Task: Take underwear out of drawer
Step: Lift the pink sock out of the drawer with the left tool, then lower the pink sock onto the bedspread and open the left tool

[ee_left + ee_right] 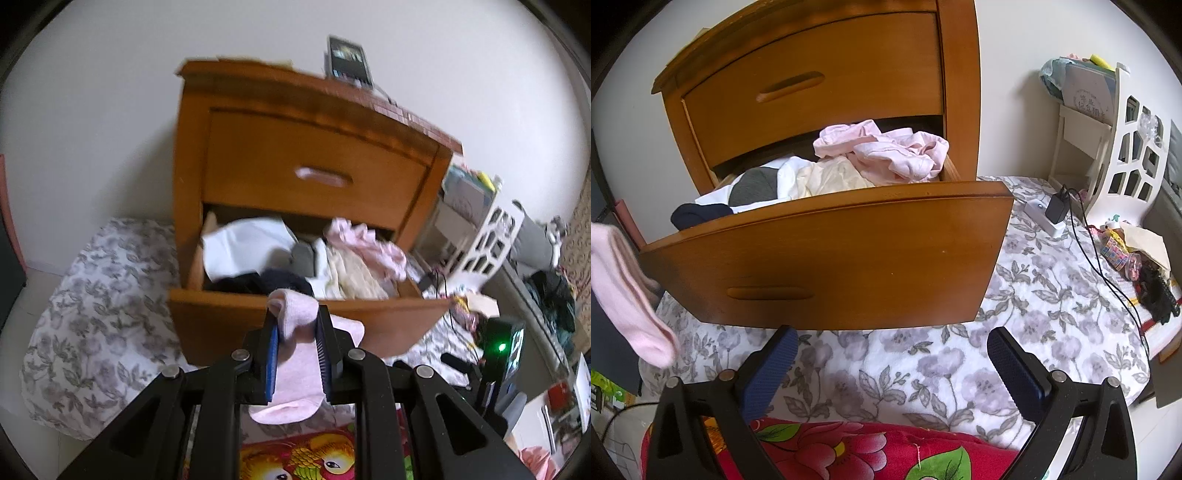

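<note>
- The left gripper (297,332) has its jaws closed on a pale pink garment (295,354). It is soft and knitted; it looks like a sock, but I cannot say for sure. It hangs down between the jaws, in front of the drawer front (310,314).
- The garment is already outside the open lower drawer (827,254), above the floral bedding (923,369). In the right wrist view it hangs at the left edge (624,291).
- To do this step well, I think the grip should stay firm until the cloth is over the bedding, because only a fold is pinched and the loose end could slip out.
- The free end should pass clear of the drawer's edge, so it does not catch there.
- The right gripper (890,365) has its jaws wide open and holds nothing. It hangs below the drawer front.
- More clothes remain inside: a pink crumpled piece (886,151), a cream one (831,177), a grey one (753,188) and a dark navy one (698,216). The pink piece lies on top and seems the easiest to take next.
</note>
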The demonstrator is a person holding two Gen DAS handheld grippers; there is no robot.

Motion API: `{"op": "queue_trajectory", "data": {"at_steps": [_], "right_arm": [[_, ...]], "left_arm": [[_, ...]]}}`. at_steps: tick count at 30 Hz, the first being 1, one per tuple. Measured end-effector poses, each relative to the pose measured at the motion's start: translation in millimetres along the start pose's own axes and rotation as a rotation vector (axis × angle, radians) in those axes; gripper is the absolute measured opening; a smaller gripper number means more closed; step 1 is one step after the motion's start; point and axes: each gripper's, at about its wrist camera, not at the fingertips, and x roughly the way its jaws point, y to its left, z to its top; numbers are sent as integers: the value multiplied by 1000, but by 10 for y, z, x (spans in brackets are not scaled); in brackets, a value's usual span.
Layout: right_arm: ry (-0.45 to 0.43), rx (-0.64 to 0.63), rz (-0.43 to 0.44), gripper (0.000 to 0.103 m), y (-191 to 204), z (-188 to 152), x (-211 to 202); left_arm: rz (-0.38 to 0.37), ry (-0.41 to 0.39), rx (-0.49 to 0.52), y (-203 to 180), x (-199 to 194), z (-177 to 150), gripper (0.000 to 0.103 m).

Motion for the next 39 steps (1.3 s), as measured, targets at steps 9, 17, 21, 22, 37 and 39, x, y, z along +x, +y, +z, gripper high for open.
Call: {"op": "queue_trajectory", "data": {"at_steps": [9,17,21,22,37,39], "right_arm": [[9,7,10,103,-13,0,15],[10,-21,6,103,38,-5,15],[10,-26,-1,103,48,-7,18],[11,-27,-1,103,47,-6,18],[11,-27,-3,103,45,-7,17],[11,-26,-3,103,45,-7,17]], "left_arm": [[11,186,-2,-75,658,-336,20],[33,273,6,-158,959,-559,20],[34,287,6,-163,999,-573,20],[34,289,5,-164,1007,-575,20],[63,315,-12,-109,1070,-579,68],[76,314,-22,-87,1066,-578,76]]}}
